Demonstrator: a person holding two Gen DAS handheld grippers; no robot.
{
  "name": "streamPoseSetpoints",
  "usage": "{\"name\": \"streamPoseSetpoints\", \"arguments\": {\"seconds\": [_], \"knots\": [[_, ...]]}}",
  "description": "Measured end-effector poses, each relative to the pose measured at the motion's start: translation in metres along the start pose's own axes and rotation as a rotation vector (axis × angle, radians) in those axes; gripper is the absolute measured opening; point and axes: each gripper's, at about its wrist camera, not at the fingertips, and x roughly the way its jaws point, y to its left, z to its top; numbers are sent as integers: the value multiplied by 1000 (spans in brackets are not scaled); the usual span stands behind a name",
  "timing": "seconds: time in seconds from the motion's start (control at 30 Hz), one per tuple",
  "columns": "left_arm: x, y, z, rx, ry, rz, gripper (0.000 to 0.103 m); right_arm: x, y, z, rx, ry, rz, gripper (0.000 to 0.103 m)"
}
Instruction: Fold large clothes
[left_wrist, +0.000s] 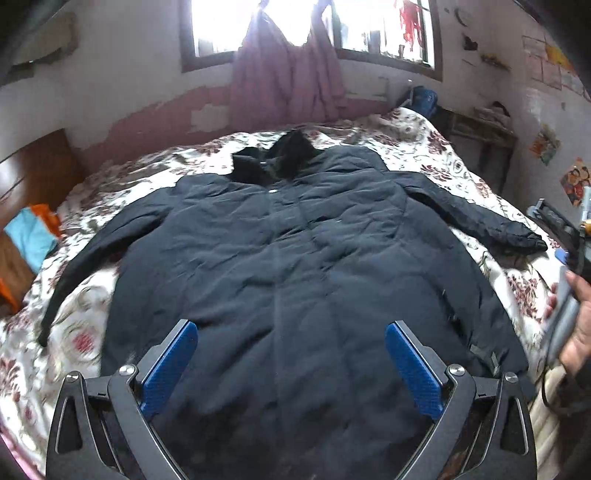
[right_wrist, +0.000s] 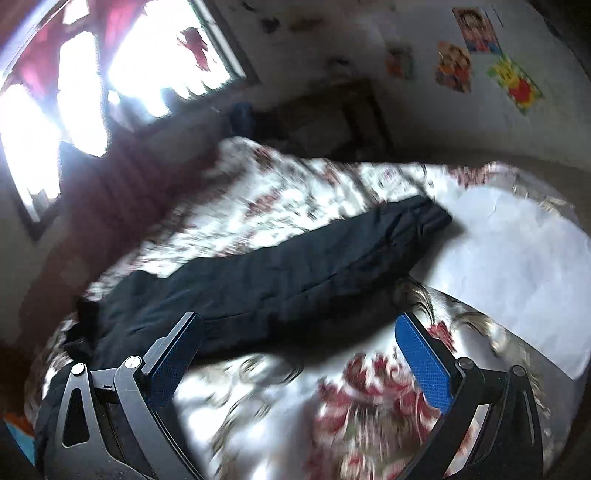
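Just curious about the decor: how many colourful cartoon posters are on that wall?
4 in the right wrist view: one at the top, one below it, a small one leftward, a yellow one rightward. More may be hidden.

Bed: a wide bed (left_wrist: 413, 147) covered by a white quilt printed with dark red flowers and grey-green leaves, reaching back to the wall under the window.
Headboard side: a brown wooden board (left_wrist: 33, 173) stands along the bed's left edge.
On the bed: a large dark navy padded coat (left_wrist: 295, 258) lies flat, front up, collar toward the window, both sleeves spread outward.
Right sleeve: in the right wrist view the sleeve (right_wrist: 332, 254) lies straight across the flowered quilt.
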Motion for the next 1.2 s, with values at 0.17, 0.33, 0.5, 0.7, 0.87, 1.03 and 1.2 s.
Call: {"name": "streamPoseSetpoints", "arguments": {"seconds": [0.17,0.33,0.5,0.7,0.87,1.03,1.2], "knots": [[42,-32,33,14,52,-56,102,60,-22,7,83,25,-122,102],[88,-65,66,27,87,-124,102,91,-60,4,267,51,-94,102],[138,-97,104,9,75,-176,102,114,-67,8,367,69,-9,102],[204,-124,141,-76,104,-218,102,134,-60,15,420,56,83,102],[249,-141,151,-92,180,-214,102,145,-58,18,435,67,94,81],[275,-153,143,-59,247,-184,103,156,-67,23,482,77,71,26],[276,-152,144,-43,271,-203,103,136,-64,29,427,16,124,12]]}}
